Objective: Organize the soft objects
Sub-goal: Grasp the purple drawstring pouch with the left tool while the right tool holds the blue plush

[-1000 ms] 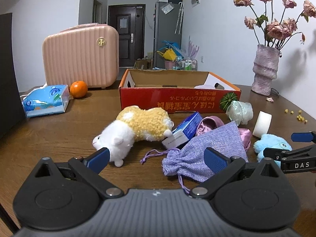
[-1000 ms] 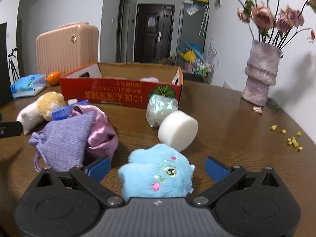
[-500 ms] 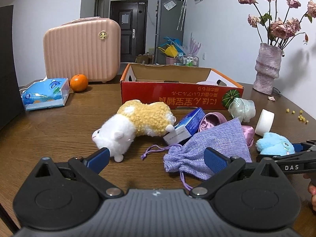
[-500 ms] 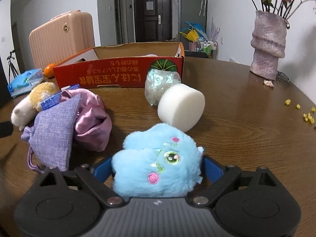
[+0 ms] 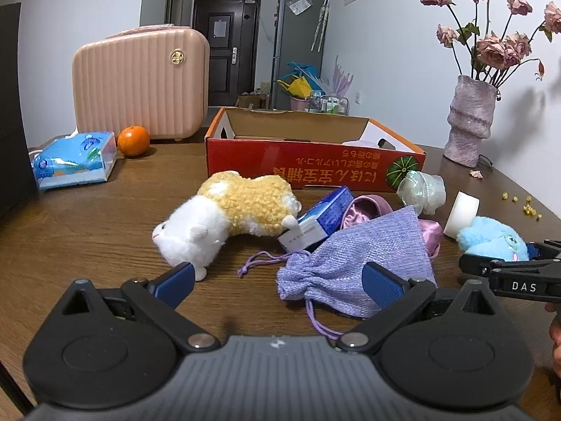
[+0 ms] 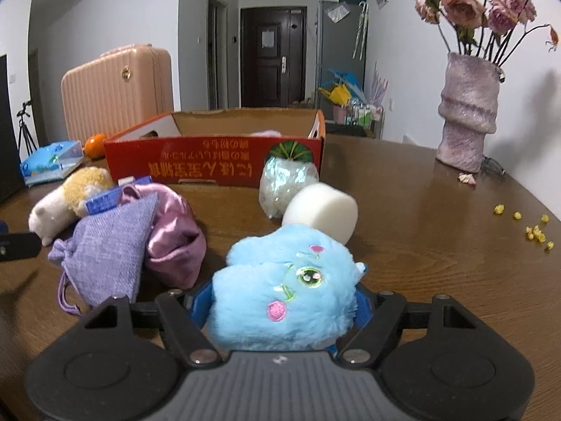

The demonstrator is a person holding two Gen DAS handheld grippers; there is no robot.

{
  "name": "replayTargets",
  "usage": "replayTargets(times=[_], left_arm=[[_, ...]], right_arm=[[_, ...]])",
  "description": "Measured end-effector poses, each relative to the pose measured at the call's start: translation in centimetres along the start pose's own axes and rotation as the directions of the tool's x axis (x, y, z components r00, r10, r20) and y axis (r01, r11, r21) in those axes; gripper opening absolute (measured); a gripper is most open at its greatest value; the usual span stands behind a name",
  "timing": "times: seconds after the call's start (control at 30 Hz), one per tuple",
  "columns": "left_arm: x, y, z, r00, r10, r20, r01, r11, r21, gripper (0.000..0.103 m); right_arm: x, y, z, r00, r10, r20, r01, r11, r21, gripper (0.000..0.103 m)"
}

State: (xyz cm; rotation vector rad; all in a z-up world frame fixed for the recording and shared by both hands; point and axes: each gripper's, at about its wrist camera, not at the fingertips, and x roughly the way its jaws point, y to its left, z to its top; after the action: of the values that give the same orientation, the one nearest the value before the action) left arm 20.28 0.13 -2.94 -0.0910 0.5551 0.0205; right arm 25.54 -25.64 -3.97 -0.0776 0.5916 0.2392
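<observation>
Blue fluffy toy squeezed in the right gripper

The right gripper has just been closing, and its blue pads now pinch the blue plush toy on the wooden table, just in front of the white foam roll. The left gripper is spread wide with nothing in it, near the purple drawstring bag

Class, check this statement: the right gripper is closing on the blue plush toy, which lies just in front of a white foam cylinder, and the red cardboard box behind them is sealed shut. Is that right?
Not quite. The red cardboard box is open at the top; the right wrist view shows its inside. The rest holds: the right gripper has been closing on the blue plush toy, with the white foam cylinder just behind it.
</observation>
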Motion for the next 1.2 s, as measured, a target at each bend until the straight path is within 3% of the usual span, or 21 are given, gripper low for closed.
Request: replayTargets(times=[0.3,0.67,0.83,1.2], left_arm=[[0.6,-2.3,0.4,0.999,-0.044,-0.03,0.044,0.999,-0.004,0.103],[2.3,-6.1,0.9,0.997,-0.06,-0.051,0.062,0.997,0.051,0.103],[3.7,-7.7,0.7,0.998,-0.005,-0.069,0.011,0.995,0.094,0.103],[5.2,-8.3,-0.1,0.996,0.02,-0.086,-0.008,0.99,0.139,0.103]], right_arm=[[-2.0,-0.4,0.2,0.997,-0.004,0.078,0.002,1.0,0.02,0.074],[-2.9,-1.0,0.2,0.994,-0.005,0.106,-0.001,0.998,0.058,0.074],[-3.2,-1.0,0.2,0.993,0.004,0.116,-0.01,0.998,0.056,0.074],[-3.1,-1.0,0.2,0.993,0.004,0.114,-0.01,0.998,0.055,0.074]])
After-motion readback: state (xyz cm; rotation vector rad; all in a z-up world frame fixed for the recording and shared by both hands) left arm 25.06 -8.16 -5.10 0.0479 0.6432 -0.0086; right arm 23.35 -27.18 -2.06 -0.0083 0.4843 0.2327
